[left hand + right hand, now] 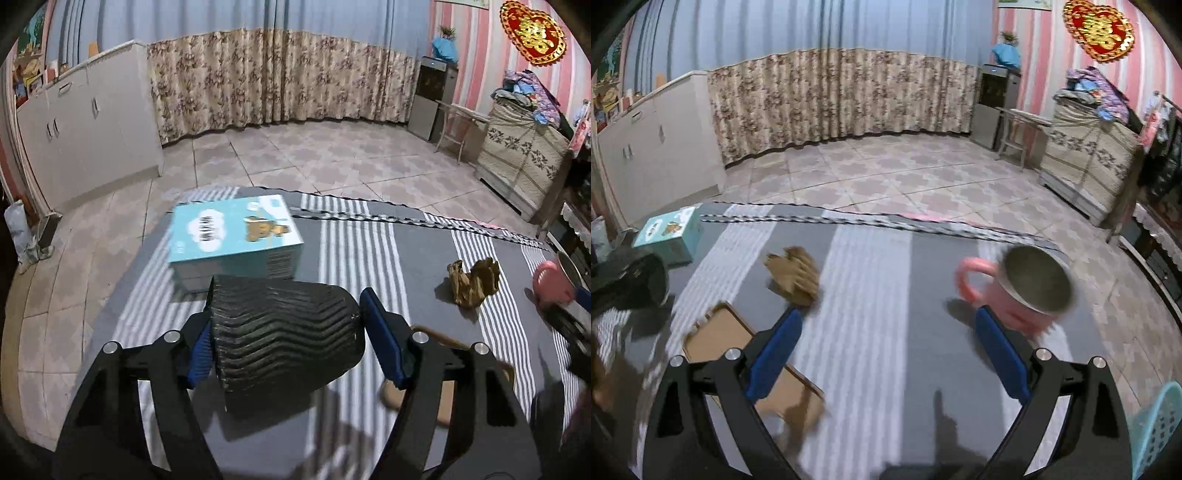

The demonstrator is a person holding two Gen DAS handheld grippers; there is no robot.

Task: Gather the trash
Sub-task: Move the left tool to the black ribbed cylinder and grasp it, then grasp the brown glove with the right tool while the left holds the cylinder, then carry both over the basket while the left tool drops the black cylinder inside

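On the desk: striped cloth (871,280), trash well apart.
Left gripper (286,332): fingers clamped on black ribbed bin (284,332), near blue box (236,236).
Right gripper (886,354): fingers spread wide, empty, beside pink mug (1019,288).
Trash: crumpled brown paper (794,275), flat cardboard (738,350).
Advice: probably paper first; straddle it, pinch low, avoid mug.
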